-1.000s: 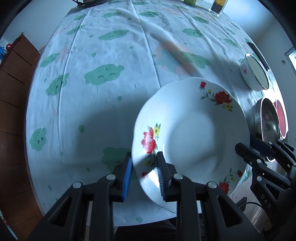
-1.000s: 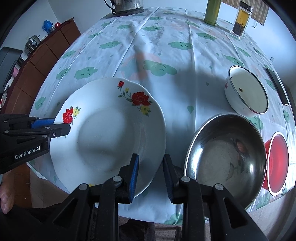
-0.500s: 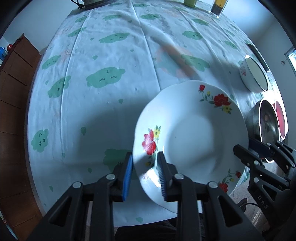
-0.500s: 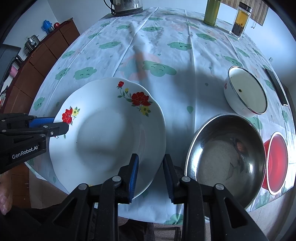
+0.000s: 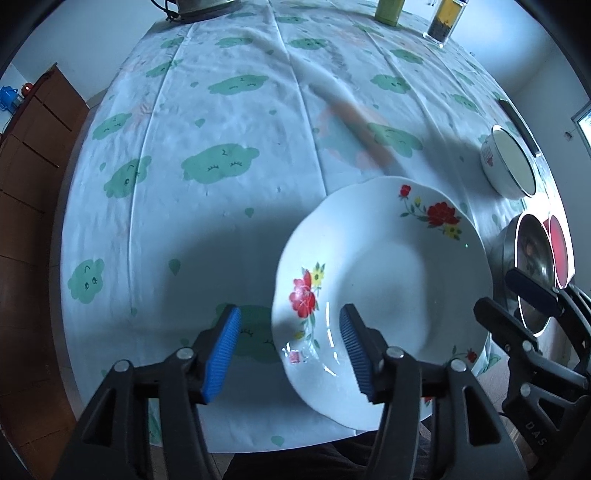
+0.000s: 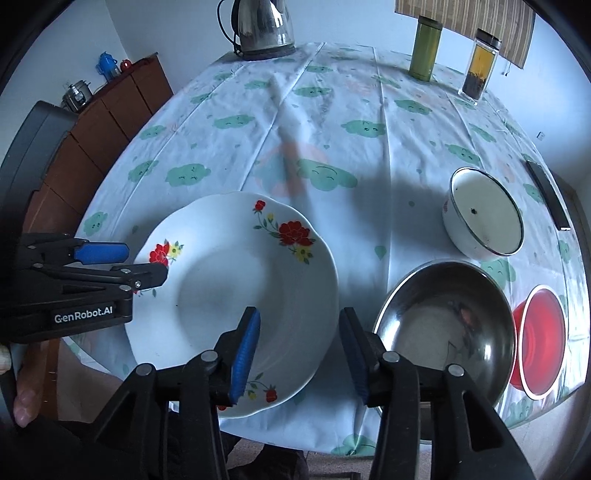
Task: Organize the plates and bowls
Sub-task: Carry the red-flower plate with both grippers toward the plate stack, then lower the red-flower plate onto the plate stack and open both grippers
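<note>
A white flowered plate point(image 5: 391, 280) lies on the table near its front edge, also in the right wrist view point(image 6: 236, 291). My left gripper point(image 5: 290, 350) is open, its jaws straddling the plate's left rim without touching. My right gripper point(image 6: 299, 347) is open, its jaws either side of the plate's right rim. A steel bowl point(image 6: 447, 328), a red bowl point(image 6: 541, 336) and a white enamel bowl point(image 6: 484, 218) sit to the right; they also show in the left wrist view as the steel bowl point(image 5: 532, 258), red bowl point(image 5: 561, 247) and white bowl point(image 5: 509, 170).
A cloud-print tablecloth point(image 6: 332, 122) covers the table. At the far edge stand a kettle point(image 6: 262, 26), a green flask point(image 6: 426, 48) and a glass jar point(image 6: 480, 62). A dark phone point(image 6: 548, 195) lies at the right. A wooden cabinet point(image 6: 110, 107) stands on the left.
Both grippers have opened and let go of the plate's rim. The plate now rests on the table. Both cameras have tilted up a little.
</note>
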Motion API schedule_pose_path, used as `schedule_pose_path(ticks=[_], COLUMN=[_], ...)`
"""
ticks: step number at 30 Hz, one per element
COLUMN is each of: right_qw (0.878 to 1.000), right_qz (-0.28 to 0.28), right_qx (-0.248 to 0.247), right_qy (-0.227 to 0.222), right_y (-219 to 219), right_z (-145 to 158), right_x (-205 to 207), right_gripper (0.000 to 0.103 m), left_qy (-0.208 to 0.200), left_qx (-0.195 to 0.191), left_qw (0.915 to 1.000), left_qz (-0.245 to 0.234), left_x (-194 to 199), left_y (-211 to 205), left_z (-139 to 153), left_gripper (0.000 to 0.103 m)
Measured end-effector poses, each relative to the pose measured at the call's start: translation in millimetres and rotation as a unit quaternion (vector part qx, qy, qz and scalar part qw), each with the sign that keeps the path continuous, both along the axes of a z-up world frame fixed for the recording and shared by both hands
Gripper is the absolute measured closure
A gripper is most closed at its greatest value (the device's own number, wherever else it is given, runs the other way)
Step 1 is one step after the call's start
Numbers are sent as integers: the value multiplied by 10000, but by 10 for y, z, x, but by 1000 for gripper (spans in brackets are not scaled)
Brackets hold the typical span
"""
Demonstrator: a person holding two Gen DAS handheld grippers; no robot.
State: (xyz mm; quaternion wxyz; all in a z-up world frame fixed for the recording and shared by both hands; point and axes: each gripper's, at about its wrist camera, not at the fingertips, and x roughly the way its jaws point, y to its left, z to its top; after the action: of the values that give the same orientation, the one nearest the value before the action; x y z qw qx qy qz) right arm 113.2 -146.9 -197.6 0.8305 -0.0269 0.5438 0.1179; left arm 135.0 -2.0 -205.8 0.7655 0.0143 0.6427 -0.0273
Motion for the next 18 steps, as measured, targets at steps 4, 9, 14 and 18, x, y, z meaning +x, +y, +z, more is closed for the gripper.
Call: schedule_pose_path(ticks=[4, 9, 14, 18], right_qw=[9999, 9993, 9972, 9953], right_qz=[-46, -150, -500, -729], right_qx=[118, 325, 500, 577], right_qy=[-50, -133, -235, -287], right_y=[-31, -132, -386, -568], right_z=[36, 107, 210, 250], right_x=[2, -33, -94, -146], right_gripper=[56, 56, 56, 56], left_qy=[-17, -157, -230, -251], left_qx=[17, 61, 23, -6], left_qw=[10000, 9998, 9990, 9978], left_qz=[20, -78, -375, -612], left_x=[-3, 4, 23, 49], left_y=[-6, -94, -308, -505], left_z=[8, 86, 168, 218], left_gripper=[43, 43, 43, 43])
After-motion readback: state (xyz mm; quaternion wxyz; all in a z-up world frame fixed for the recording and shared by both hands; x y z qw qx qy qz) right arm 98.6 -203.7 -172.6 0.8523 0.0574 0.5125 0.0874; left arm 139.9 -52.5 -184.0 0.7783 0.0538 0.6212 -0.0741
